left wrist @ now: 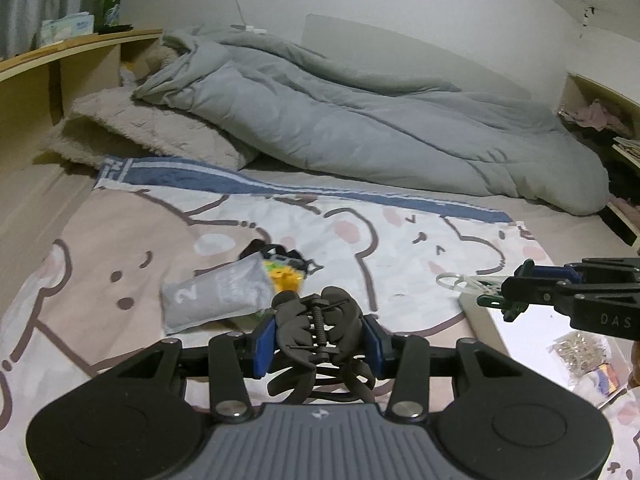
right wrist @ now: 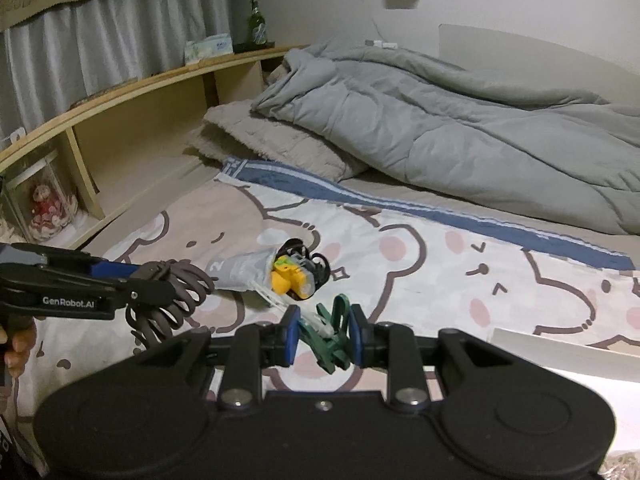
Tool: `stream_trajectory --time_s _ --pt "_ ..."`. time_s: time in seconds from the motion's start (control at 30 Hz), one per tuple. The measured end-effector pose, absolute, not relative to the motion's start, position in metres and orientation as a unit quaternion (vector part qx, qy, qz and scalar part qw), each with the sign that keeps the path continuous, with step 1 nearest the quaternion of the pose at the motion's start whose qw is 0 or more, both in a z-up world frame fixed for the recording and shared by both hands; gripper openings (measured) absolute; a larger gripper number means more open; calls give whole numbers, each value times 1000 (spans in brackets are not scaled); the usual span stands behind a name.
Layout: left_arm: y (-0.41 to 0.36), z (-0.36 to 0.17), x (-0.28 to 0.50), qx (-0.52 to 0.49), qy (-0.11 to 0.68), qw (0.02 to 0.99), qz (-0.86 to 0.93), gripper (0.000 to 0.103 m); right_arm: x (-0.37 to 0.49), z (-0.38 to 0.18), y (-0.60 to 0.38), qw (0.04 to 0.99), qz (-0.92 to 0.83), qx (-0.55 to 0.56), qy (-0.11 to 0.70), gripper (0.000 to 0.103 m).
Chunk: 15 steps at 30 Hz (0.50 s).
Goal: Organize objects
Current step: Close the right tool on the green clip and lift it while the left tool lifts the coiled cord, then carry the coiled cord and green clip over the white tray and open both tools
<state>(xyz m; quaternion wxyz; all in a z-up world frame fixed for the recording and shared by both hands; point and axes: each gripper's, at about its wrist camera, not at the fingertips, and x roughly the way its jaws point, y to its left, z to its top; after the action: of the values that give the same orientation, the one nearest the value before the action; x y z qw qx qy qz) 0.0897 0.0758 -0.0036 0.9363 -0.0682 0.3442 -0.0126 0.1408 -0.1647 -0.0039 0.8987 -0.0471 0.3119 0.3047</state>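
On a bed spread with a cartoon-bear blanket (left wrist: 360, 232), two hand-held grippers hang above a small heap of odds and ends. The left gripper (left wrist: 320, 334) pinches a dark brown claw hair clip (left wrist: 320, 324) between its blue pads, the clip's spring and curved teeth facing the camera; in the right wrist view the same clip (right wrist: 172, 296) juts from that gripper at the left edge, clear of the blanket, with a person's fingers (right wrist: 18, 344) visible on the handle. The right gripper (right wrist: 322, 338) is pressed tight on a green clothes peg (right wrist: 334, 332) (a pale translucent plastic piece lies across the peg, and whether it is also clamped cannot be told). In the left wrist view that gripper (left wrist: 500, 300) reaches in from the right, above the edge of a white board (left wrist: 492, 332).

Between and beyond the two tools, on the blanket, lie a grey pouch (left wrist: 216, 296) printed with a "2", a yellow toy block (left wrist: 286, 278) just beside it, and a black tangled item (left wrist: 276, 252) behind them. A rumpled grey duvet (left wrist: 360, 120) and a beige fleecy pillow (left wrist: 140, 128) fill the far side of the bed. A green bottle (left wrist: 112, 4) and a tissue pack (left wrist: 66, 26) stand on the wooden headboard shelf (left wrist: 80, 44).
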Motion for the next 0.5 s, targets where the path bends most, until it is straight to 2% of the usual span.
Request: stream_trajectory --time_s 0.5 --pt "10 19 109 -72 320 943 -56 46 139 14 -255 924 246 -6 292 26"
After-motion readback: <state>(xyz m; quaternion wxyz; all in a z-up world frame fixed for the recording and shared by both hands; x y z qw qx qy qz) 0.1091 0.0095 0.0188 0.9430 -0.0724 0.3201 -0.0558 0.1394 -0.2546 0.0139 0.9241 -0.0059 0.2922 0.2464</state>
